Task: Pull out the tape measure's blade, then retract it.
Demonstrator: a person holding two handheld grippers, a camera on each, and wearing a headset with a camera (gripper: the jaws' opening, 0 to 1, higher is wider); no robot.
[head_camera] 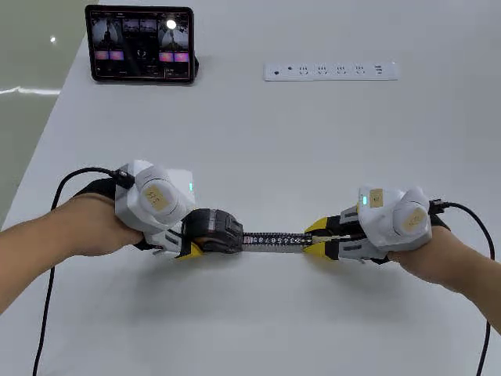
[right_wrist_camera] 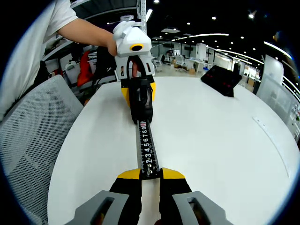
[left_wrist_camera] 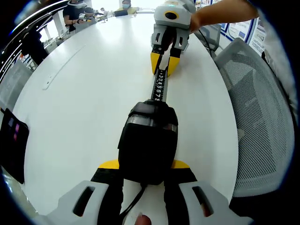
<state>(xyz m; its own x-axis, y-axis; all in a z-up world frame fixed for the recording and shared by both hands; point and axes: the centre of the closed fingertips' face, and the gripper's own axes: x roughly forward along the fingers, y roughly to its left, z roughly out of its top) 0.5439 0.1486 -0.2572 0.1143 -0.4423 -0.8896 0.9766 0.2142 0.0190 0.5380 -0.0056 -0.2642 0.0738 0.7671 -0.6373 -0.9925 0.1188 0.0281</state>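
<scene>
A black tape measure case [head_camera: 214, 230] lies on the white table, held between the yellow-tipped jaws of my left gripper [head_camera: 191, 249]. In the left gripper view the case [left_wrist_camera: 148, 140] sits between that gripper's [left_wrist_camera: 145, 165] jaws. A short length of black blade [head_camera: 274, 238] with white numbers runs from the case to my right gripper [head_camera: 315, 238], which is shut on the blade's end. The right gripper view shows the blade [right_wrist_camera: 146, 150] leading from my right gripper [right_wrist_camera: 150, 174] to the case [right_wrist_camera: 141, 100].
A black tablet [head_camera: 140, 44] with a lit screen stands at the table's far left. A white power strip [head_camera: 330, 71] lies at the far right. A grey mesh chair [left_wrist_camera: 255, 117] stands beside the table. Cables trail from both grippers.
</scene>
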